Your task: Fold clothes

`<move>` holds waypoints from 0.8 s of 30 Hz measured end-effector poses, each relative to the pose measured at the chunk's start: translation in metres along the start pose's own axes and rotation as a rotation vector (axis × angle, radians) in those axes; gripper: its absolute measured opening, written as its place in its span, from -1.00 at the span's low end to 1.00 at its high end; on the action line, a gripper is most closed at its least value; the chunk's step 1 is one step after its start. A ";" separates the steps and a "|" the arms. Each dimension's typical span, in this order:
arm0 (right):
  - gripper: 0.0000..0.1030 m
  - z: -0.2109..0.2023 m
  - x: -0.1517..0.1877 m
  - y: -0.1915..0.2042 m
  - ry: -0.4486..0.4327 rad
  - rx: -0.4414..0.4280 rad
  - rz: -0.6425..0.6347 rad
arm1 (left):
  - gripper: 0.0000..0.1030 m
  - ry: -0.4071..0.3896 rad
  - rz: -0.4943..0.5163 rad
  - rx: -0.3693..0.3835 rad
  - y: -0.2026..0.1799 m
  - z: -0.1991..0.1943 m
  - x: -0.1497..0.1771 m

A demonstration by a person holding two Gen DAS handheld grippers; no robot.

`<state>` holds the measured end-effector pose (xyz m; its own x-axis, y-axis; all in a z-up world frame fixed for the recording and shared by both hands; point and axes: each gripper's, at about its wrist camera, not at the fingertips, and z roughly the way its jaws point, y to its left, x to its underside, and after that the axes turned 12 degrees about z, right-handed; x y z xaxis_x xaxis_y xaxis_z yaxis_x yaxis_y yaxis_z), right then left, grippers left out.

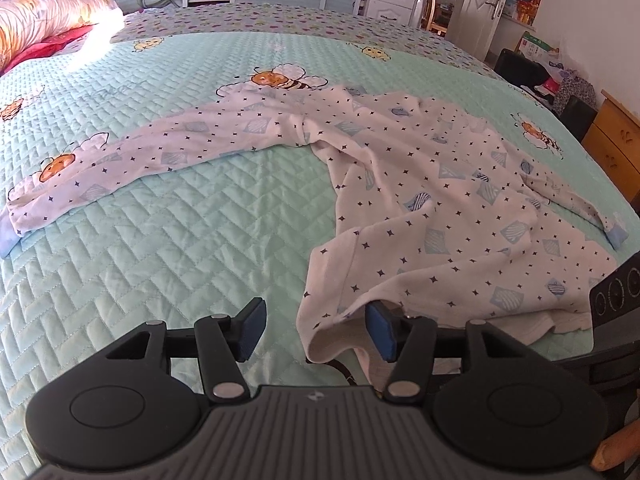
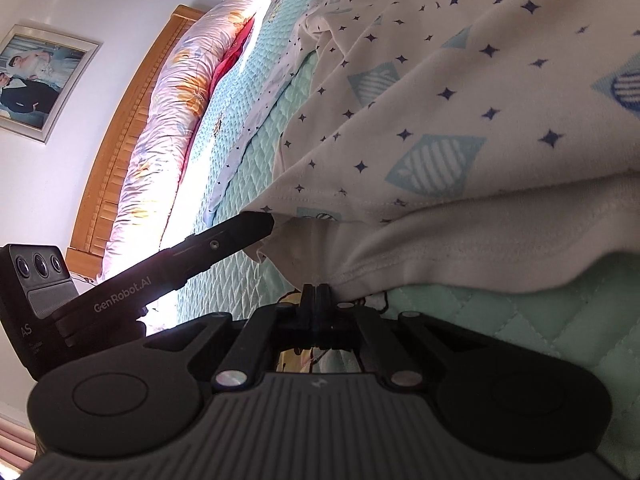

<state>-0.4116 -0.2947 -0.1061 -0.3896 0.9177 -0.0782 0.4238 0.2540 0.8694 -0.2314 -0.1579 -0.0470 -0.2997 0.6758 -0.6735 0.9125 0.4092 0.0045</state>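
**Shirt hem pinched by one gripper, the other spread at its edge**

A white long-sleeved shirt (image 1: 420, 184), printed with small dark stars and pale blue diamonds, was seen spread out and rumpled on a mint-green quilted bedspread (image 1: 180, 240) with bee drawings. In the left wrist view the body of the shirt filled the right half of the frame, one sleeve was stretched toward the left edge, and the other sleeve was laid toward the right edge, each ended by a blue cuff.

The left gripper (image 1: 316, 330) was held at the bottom centre of that view with its fingers spread wide. The blue pad (image 1: 382, 332) of one finger was tucked under the lifted near corner of the hem, while the other pad was left over bare bedspread, apart from the cloth.

In the right wrist view, which was rolled to one side, the right gripper (image 2: 316, 294) was shown low in the centre with its fingers pressed together on the stitched hem of the shirt (image 2: 460, 120), and the cloth was raised off the bedspread (image 2: 520, 320) above it. The other gripper's dark body was seen at the left, its finger tip touching the hem.

A flowered pillow roll (image 1: 44, 20) was seen in the upper left of the left wrist view, and a framed photograph (image 2: 36, 80) at the left edge of the right wrist view.
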 end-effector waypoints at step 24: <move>-0.23 -0.062 0.028 -0.012 -0.089 -0.075 0.115 | 0.16 -0.086 0.138 -0.052 -0.029 -0.032 0.019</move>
<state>-0.4785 -0.2916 -0.0883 -0.2664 0.9637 -0.0164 0.3978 0.1254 0.9088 -0.2723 -0.1376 -0.0362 -0.1455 0.6739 -0.7243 0.9270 0.3487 0.1382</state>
